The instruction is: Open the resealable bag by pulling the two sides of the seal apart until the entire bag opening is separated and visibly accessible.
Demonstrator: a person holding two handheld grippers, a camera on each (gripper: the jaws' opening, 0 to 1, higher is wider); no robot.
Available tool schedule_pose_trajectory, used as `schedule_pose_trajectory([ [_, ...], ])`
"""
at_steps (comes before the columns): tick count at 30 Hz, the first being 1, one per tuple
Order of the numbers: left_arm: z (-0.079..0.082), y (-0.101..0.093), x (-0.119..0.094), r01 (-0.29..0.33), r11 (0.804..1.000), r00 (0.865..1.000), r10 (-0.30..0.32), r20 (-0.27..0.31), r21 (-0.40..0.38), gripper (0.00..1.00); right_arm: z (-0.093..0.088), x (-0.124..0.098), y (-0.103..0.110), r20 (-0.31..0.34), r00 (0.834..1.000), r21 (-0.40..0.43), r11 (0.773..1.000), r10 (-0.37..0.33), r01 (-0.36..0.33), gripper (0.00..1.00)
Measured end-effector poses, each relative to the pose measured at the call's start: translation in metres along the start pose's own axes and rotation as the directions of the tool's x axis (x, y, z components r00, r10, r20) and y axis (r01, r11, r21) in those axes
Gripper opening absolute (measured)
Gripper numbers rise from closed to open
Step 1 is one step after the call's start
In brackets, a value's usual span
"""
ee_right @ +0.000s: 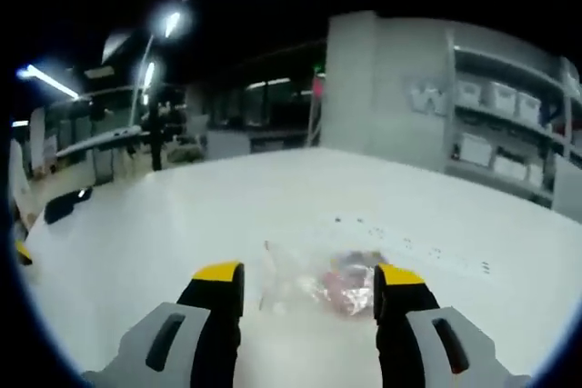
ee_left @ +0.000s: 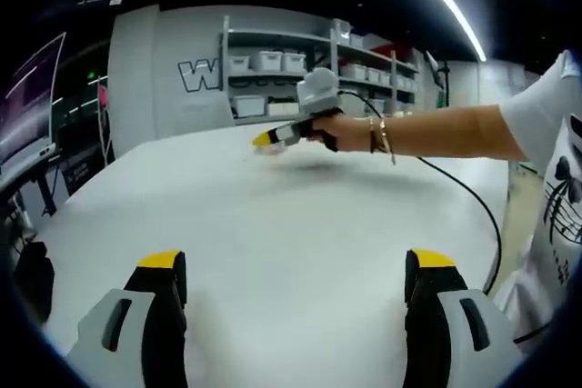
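The left gripper (ee_left: 296, 283) hovers over the bare white tabletop (ee_left: 291, 215) with its 2 jaws spread wide, grasping nothing. Across the tabletop, a person's hand (ee_left: 329, 132) holds the right gripper (ee_left: 264, 139) low over the far part. In the right gripper view, the right gripper (ee_right: 309, 290) has its jaws released and wide apart, and the clear bag (ee_right: 314, 281) lies flat on the tabletop (ee_right: 182, 224) just ahead, between the yellow tips, with something pinkish-red inside. Shelves (ee_left: 273, 70) with white bins stand against the far wall.
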State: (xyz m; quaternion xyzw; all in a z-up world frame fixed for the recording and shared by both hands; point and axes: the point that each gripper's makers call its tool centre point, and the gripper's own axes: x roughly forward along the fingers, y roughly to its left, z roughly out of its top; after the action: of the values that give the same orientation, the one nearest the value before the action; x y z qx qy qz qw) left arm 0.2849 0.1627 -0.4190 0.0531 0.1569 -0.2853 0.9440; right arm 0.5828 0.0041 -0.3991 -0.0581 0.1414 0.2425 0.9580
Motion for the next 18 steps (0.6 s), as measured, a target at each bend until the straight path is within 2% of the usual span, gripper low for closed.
schedule_pose_trajectory([
  [4,0.0021,-0.0017,-0.0014,0.003,1.000,1.000,-0.003,0.006,0.001,0.99,0.0013,-0.0008,-0.0052,0.003,1.000,0.018,1.000,-0.009,0.009,0.73],
  [12,0.0047,-0.0041,-0.0054,0.000,1.000,1.000,0.000,0.012,0.010,0.99,-0.0001,-0.0038,-0.0063,0.013,1.000,0.081,0.997,0.019,-0.020,1.00],
  [18,0.0060,-0.0066,-0.0077,-0.001,1.000,1.000,0.001,0.013,0.017,0.99,-0.0060,-0.0087,-0.0064,0.000,0.999,0.092,0.995,0.033,-0.033,1.00],
])
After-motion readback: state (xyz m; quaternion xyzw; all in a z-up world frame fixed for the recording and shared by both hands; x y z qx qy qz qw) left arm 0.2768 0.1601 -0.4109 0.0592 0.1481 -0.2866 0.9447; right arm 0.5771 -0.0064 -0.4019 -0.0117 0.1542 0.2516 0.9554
